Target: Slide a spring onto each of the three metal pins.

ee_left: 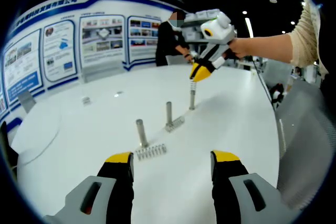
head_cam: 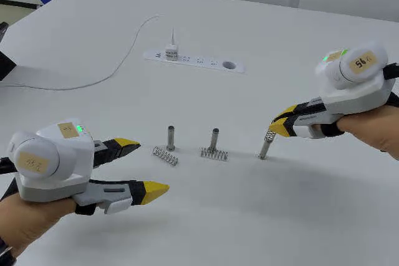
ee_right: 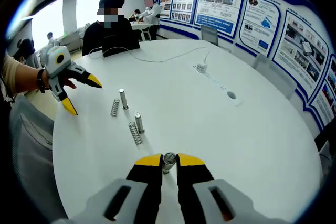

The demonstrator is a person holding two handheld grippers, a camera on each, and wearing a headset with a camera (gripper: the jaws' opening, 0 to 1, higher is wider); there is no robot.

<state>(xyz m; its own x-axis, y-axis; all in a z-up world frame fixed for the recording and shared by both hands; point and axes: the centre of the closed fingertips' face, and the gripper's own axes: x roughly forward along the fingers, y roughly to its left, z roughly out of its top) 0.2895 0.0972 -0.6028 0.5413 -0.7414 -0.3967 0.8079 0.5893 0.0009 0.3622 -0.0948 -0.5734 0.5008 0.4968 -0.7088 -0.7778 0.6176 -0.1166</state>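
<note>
Springs (head_cam: 165, 156) lie beside two pins (head_cam: 171, 137) on the tabletop (head_cam: 249, 210). Right tool (head_cam: 275, 126) is clamped on a third spring (head_cam: 270, 135) atop the last pin (head_cam: 264, 150). Left tool (head_cam: 153, 167) is spread apart.

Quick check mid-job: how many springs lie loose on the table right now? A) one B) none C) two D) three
C: the first spring lies beside the left pin, the second spring beside the middle pin; the third spring is held by the right gripper at the top of the right pin.
</note>
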